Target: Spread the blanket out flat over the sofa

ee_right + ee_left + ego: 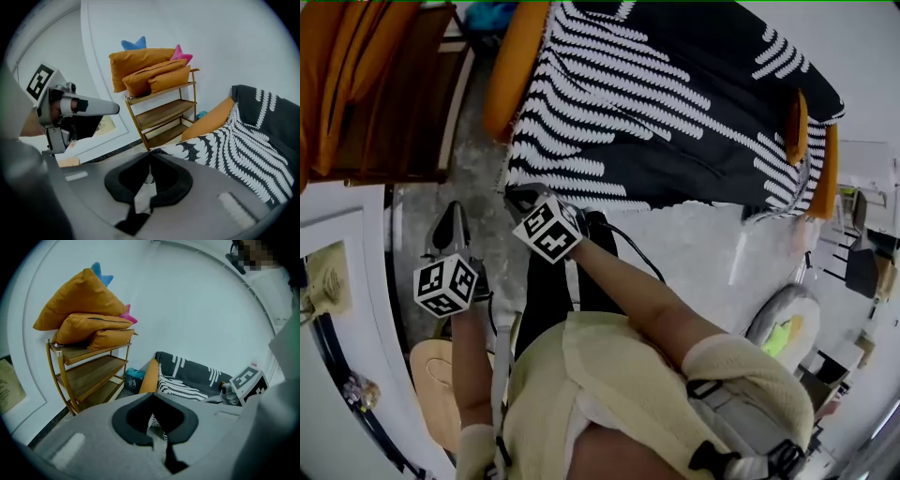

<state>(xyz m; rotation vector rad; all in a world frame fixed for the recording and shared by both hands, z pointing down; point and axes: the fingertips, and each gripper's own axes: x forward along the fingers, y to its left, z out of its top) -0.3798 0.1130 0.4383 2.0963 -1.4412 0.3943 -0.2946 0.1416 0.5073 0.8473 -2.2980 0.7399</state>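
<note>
A pale speckled floor (694,244) runs up to an orange-armed sofa (512,66), and a wooden shelf (412,103) stacked with orange cushions (84,310) stands off its left end against the white wall. The black blanket (675,103) with white feathered stripes lies over the sofa's seat and back from one armrest to the other, its hem hanging over the front edge.

Both of the person's forearms reach forward, with the grippers tipped downward. The right gripper (522,197) sits at the blanket's front left corner. Its jaws are closed, the tips meeting right at the hem (150,154); whether cloth is pinched is unclear. The left gripper (450,223) is beside it over the floor, clear of the sofa, with its jaws also closed on nothing (152,395).
</note>
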